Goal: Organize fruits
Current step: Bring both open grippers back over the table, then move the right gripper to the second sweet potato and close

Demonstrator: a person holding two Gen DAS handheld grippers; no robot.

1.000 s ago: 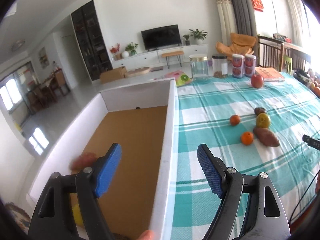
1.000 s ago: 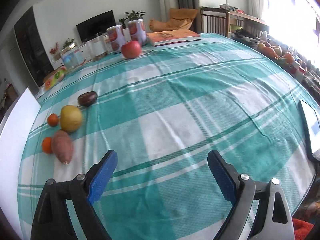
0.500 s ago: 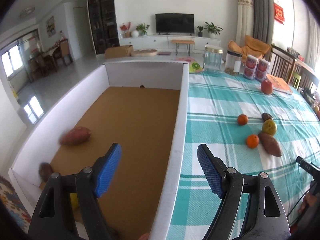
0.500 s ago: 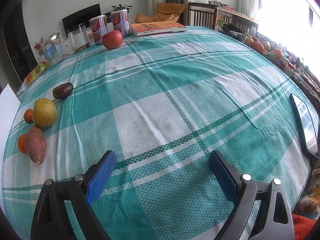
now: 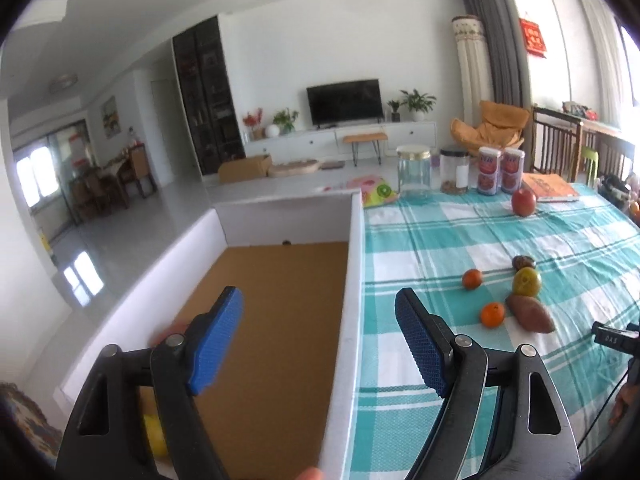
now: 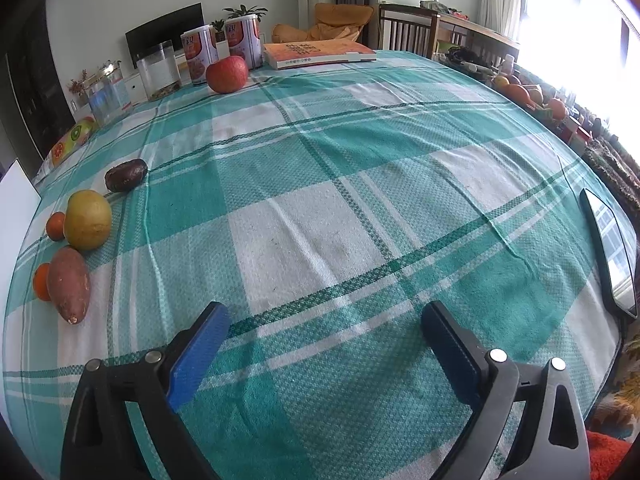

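Both tools, left [image 5: 320, 340] and right [image 6: 324, 344], are gaping empty, jaws just widening; box [image 5: 352, 280] is holding some fruit; oranges [image 5: 493, 314], sweet potato [image 6: 69, 283], apple [image 6: 227, 74] are waiting on worktop [image 6: 360, 200].

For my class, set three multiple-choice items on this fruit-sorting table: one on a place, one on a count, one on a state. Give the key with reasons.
1. Where does the red apple lie?
A. by the two cans
B. inside the box
C. on the book

2. How many small oranges lie on the cloth near the sweet potato?
A. one
B. two
C. four

3. How is the right gripper?
A. shut on fruit
B. open, empty
C. shut, empty

Key: 1 A, it lies just before the cans. 2 B, the left view shows two. 3 B, only cloth shows between its pads.
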